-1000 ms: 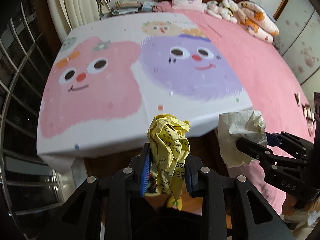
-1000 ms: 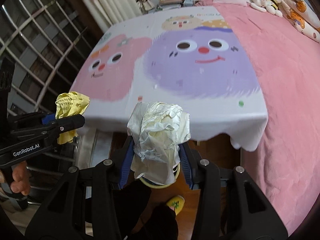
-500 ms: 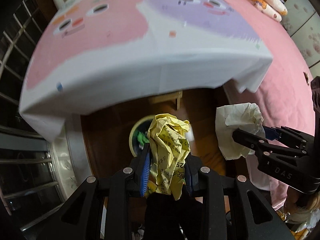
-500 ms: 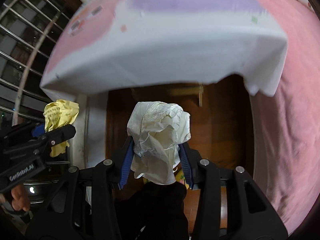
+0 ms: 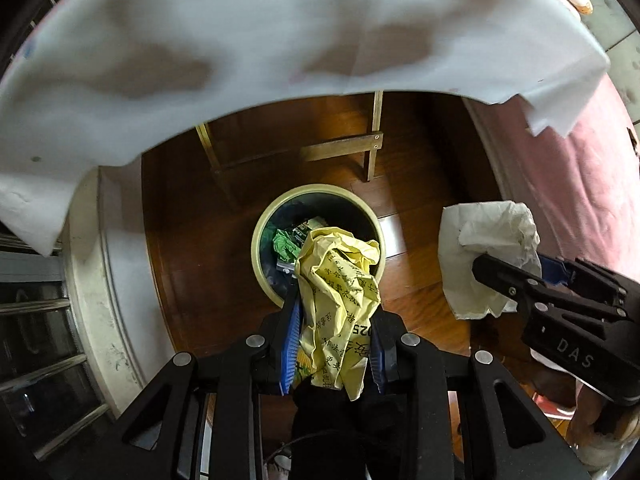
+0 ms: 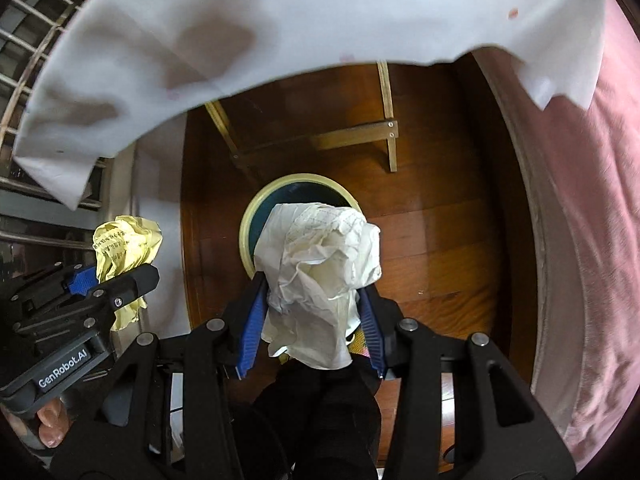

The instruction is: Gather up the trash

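Note:
My left gripper (image 5: 334, 320) is shut on a crumpled yellow paper (image 5: 340, 292) printed with black characters. It points down over a round bin (image 5: 320, 192) with a cream rim on the wooden floor, holding green and dark scraps. My right gripper (image 6: 312, 308) is shut on a crumpled white paper (image 6: 320, 264), also above the bin (image 6: 256, 208). In the left wrist view the white paper (image 5: 488, 256) and right gripper (image 5: 516, 284) hang right of the bin. In the right wrist view the yellow paper (image 6: 126, 246) and left gripper (image 6: 116, 280) sit at the left.
A white sheet (image 5: 280, 40) overhangs the bed edge above the bin. A pink cover (image 6: 580, 200) drapes down on the right. A wooden frame (image 5: 340, 152) stands behind the bin. Metal window bars (image 5: 36, 320) run along the left. A hand (image 6: 50, 428) grips the left tool.
Both grippers have dropped from above the bed top to below its edge, each keeping its paper. The bin on the floor has come into view beneath them.

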### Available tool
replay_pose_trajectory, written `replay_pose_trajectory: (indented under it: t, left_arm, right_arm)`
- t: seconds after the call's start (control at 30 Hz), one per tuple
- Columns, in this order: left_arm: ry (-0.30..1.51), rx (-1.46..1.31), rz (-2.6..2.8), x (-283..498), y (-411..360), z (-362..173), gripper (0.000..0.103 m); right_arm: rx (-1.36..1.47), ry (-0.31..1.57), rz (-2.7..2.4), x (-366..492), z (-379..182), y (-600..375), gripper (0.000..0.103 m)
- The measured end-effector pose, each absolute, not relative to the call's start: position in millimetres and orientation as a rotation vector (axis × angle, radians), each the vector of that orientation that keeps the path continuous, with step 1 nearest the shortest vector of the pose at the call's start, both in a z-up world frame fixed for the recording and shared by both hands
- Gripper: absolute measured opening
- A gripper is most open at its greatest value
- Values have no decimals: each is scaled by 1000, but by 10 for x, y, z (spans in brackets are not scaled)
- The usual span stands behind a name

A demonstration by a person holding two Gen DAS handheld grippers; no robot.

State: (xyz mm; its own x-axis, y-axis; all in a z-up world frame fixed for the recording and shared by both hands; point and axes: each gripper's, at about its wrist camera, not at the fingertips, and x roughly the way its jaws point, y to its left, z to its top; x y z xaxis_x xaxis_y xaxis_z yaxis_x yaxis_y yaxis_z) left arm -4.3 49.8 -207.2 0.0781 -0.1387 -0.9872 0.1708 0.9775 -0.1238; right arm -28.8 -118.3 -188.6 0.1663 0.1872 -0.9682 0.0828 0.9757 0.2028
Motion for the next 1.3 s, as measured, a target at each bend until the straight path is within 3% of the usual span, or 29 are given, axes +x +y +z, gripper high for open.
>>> replay_pose_trajectory:
  t: [0.6, 0.73, 0.87, 0.93, 1.3]
  left_arm:
    - [1546, -22, -225, 425, 491, -3466, 30]
    - [1544, -26, -249, 479, 485, -3625, 43]
    - [1550, -9, -262, 535, 483, -3780, 81]
    - [1547, 0, -250, 582, 513, -3830, 88]
    - [1485, -32, -142, 693, 955, -3745, 89]
  right_arm:
    - [327, 1476, -23, -108, -3266, -1388, 40]
    - [313, 1493, -6, 6, -3435, -1317, 41]
    - [293, 1508, -1, 114, -3622, -1241, 41]
    - [287, 1513, 4, 173, -3678, -1196, 41]
    - [259, 1518, 62, 477, -3727, -907, 42]
